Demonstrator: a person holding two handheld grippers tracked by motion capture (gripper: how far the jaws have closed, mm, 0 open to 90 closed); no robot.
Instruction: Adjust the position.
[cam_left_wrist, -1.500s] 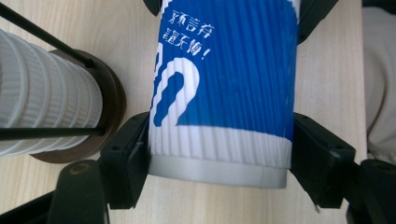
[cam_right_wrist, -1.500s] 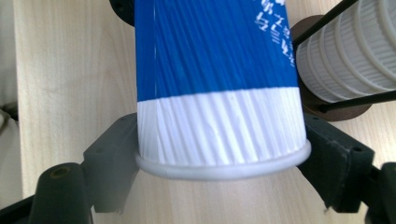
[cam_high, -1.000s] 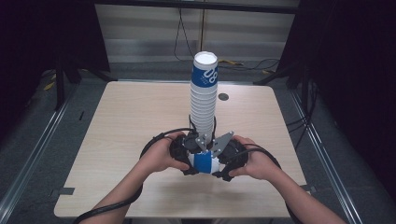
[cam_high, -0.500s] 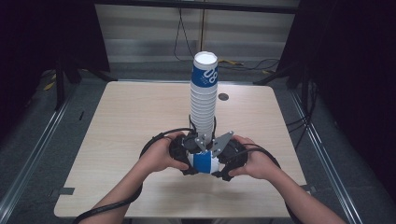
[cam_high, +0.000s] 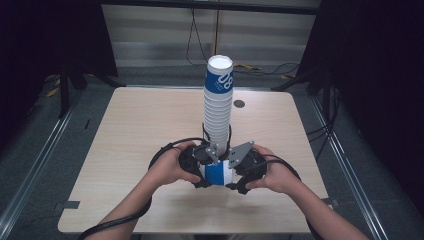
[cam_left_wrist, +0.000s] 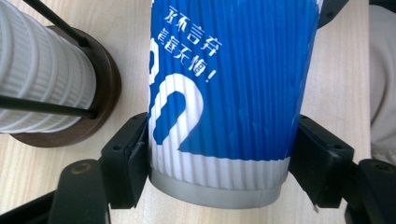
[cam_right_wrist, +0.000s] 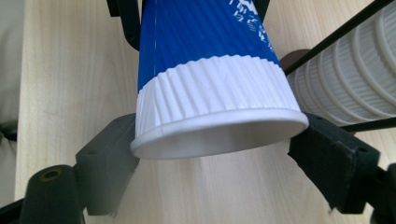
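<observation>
1. Blue and white ribbed paper is filling the space between my two grippers: I am holding one cup (cam_high: 218, 173) lying on its side, low over the near middle of the wooden table (cam_high: 130, 130).
2. My left gripper (cam_left_wrist: 219, 156) is clamping the cup near its base end, both black jaws pressing against the ribbed wall just above the grey bottom rim.
3. My right gripper (cam_right_wrist: 215, 158) is sitting at the cup's open mouth; its jaws are flanking the white rim, the left one touching it, while the right one appears to be just beside it, so I cannot tell whether it is truly gripping.
4. My left hand (cam_high: 170, 167) and right hand (cam_high: 275, 172) are wrapping around the grippers on either side of the cup.
5. Just behind the cup, a tall stack of cups (cam_high: 218, 107) is standing upright in a thin black wire holder on a round dark brown base (cam_left_wrist: 100, 93).
</observation>
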